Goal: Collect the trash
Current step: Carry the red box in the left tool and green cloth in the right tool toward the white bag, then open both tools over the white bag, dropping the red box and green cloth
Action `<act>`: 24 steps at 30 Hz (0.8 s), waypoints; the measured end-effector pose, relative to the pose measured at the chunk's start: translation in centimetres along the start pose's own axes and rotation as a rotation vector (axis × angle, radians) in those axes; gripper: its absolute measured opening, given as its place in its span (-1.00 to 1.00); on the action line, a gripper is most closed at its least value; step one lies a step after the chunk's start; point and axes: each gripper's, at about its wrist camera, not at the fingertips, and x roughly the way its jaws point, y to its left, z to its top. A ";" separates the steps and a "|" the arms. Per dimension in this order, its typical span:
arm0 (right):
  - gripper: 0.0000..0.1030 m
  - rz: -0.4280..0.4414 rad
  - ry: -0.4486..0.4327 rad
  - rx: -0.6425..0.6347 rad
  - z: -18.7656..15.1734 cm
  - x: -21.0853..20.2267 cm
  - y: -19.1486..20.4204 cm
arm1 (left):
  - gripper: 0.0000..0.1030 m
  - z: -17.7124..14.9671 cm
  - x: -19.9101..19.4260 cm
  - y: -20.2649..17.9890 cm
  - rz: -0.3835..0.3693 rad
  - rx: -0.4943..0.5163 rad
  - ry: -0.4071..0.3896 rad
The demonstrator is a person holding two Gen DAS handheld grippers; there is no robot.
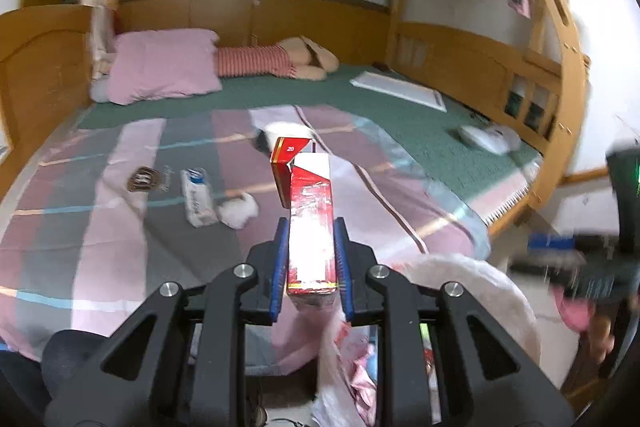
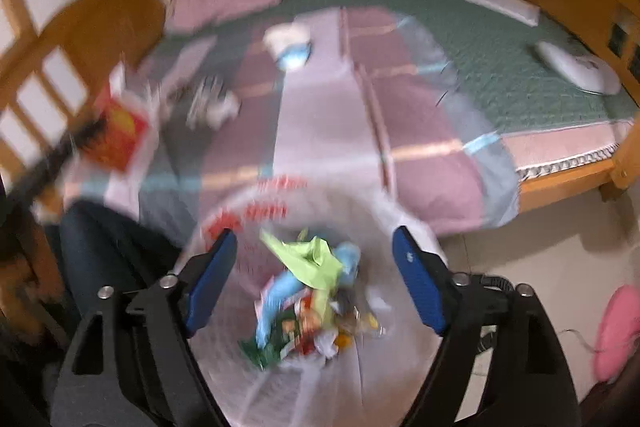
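A red and white cardboard box (image 1: 310,223), its torn flap lifted at the far end, is clamped between the blue-padded fingers (image 1: 281,259) of the left gripper (image 1: 311,227) and held above the near edge of a bed (image 1: 400,115). The same box shows as a red blur (image 2: 118,131) at the left edge of the right wrist view. Just below and to the right of it, a white plastic trash bag (image 1: 472,283) stands open beside the bed. The right gripper (image 2: 316,255) hangs over the mouth of this bag (image 2: 384,379) with its fingers (image 2: 420,287) spread wide and nothing between them. Inside the bag lies a heap of rubbish (image 2: 308,311): a crumpled yellow-green wrapper, blue plastic and colourful packets. More litter is on the striped pink, grey and lilac blanket (image 1: 120,211): a white and blue packet (image 1: 197,197) touching a crumpled white tissue (image 1: 239,211), and farther back a white crumpled lump (image 1: 280,133), partly hidden behind the box. The blanket covers the near part of a green bedspread. At the head of the bed are a pink pillow (image 1: 164,65) and a soft toy in a red-striped top (image 1: 276,61). A flat white board (image 1: 400,89) and a white rounded object (image 1: 488,139) lie on the green cover to the right. The bed has a wooden frame. A pink item (image 2: 616,331) lies on the pale floor at the right. Much of the right wrist view is blurred.
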 end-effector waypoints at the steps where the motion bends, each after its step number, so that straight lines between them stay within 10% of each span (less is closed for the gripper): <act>1: 0.64 -0.001 -0.042 0.033 0.3 -0.6 -0.5 | -0.56 -0.3 0.3 -0.6 -0.027 0.022 0.015; 11: 0.76 0.040 -0.292 0.191 1.6 -4.1 -2.1 | -0.52 -6.3 4.3 -9.5 -0.239 0.369 0.184; 14: 0.88 0.034 -0.333 0.189 1.6 -4.6 -1.9 | 0.70 -6.9 3.8 -10.5 -0.220 0.417 0.164; 24: 0.93 -0.197 -0.470 0.182 1.4 -5.1 -1.1 | 0.93 -5.2 1.8 -8.1 -0.164 0.293 -0.036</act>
